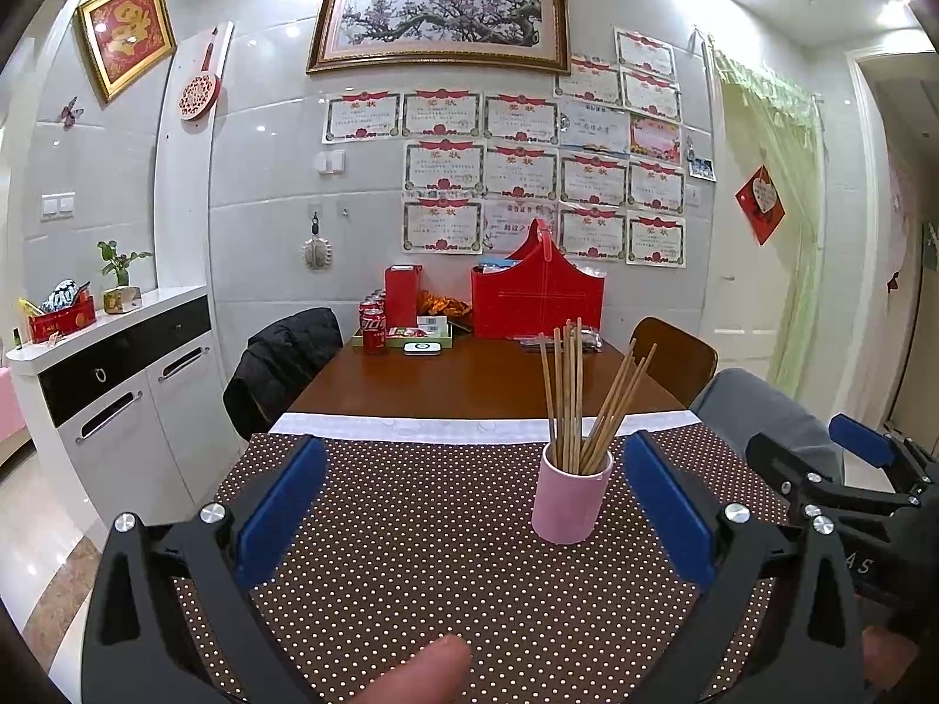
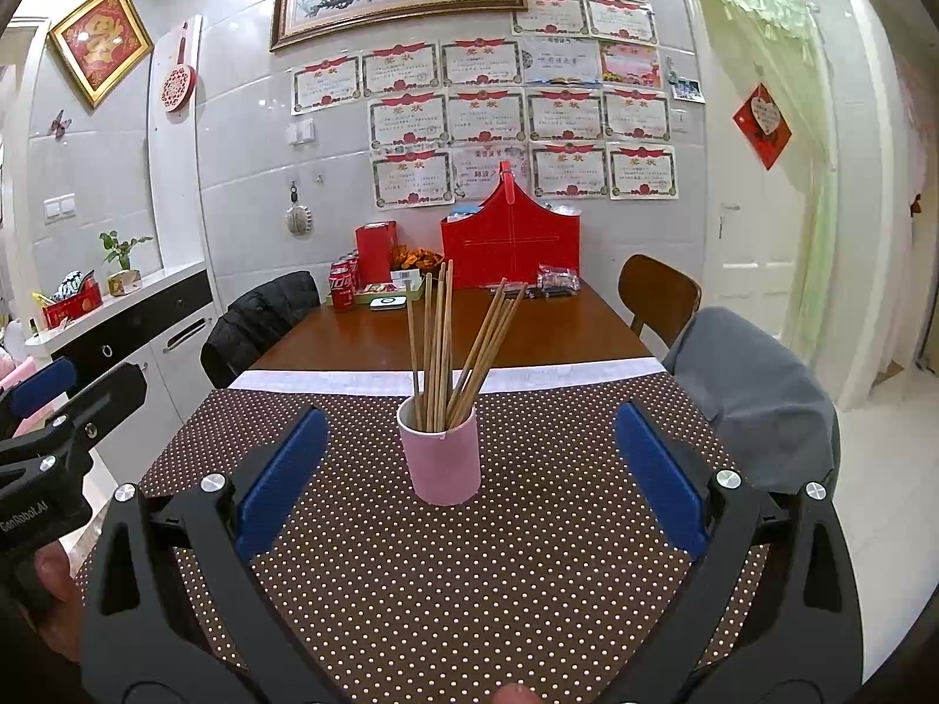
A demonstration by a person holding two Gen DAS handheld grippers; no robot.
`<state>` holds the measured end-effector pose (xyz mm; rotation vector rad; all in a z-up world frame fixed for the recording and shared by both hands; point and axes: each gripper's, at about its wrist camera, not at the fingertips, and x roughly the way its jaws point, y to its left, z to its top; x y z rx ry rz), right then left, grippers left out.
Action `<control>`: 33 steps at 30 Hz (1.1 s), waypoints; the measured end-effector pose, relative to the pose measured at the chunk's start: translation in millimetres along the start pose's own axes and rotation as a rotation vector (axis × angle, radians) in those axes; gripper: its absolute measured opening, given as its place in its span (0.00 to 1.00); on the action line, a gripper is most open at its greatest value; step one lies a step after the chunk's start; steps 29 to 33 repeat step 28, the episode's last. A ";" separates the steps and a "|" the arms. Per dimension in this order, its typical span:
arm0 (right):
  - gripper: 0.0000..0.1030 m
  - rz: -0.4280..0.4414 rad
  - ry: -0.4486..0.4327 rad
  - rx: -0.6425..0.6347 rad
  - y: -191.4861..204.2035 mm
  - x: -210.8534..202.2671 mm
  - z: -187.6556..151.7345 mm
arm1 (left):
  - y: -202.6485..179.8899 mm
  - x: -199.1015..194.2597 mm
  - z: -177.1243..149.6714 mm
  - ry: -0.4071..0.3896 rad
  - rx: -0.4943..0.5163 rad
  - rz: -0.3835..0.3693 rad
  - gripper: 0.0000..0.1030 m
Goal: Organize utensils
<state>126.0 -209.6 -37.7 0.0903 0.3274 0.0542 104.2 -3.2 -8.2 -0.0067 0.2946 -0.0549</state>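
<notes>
Both claws, left (image 1: 475,504) and right (image 2: 469,469), gape wide, empty; pink cup (image 2: 440,457) of chopsticks (image 2: 437,346) mid-cloth

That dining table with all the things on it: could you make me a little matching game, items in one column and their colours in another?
Items:
1. Round cup holding the wooden chopsticks
2. Soda cans at the table's far end
3. Polka-dot tablecloth
4. Pads on the right gripper

Colours:
A. brown with white dots
B. blue
C. pink
D. red

Pairs: 1-C, 2-D, 3-A, 4-B
</notes>
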 end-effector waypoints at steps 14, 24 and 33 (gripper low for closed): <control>0.94 -0.001 0.007 -0.002 2.4 2.7 -1.2 | 3.6 -3.1 2.6 -0.010 -0.011 -0.004 0.97; 0.94 0.001 0.011 0.004 1.5 6.6 -3.9 | 2.2 -1.0 2.0 -0.007 -0.001 0.012 0.97; 0.94 0.002 0.011 0.003 1.1 6.9 -4.2 | 1.3 0.4 1.7 -0.004 0.002 0.020 0.97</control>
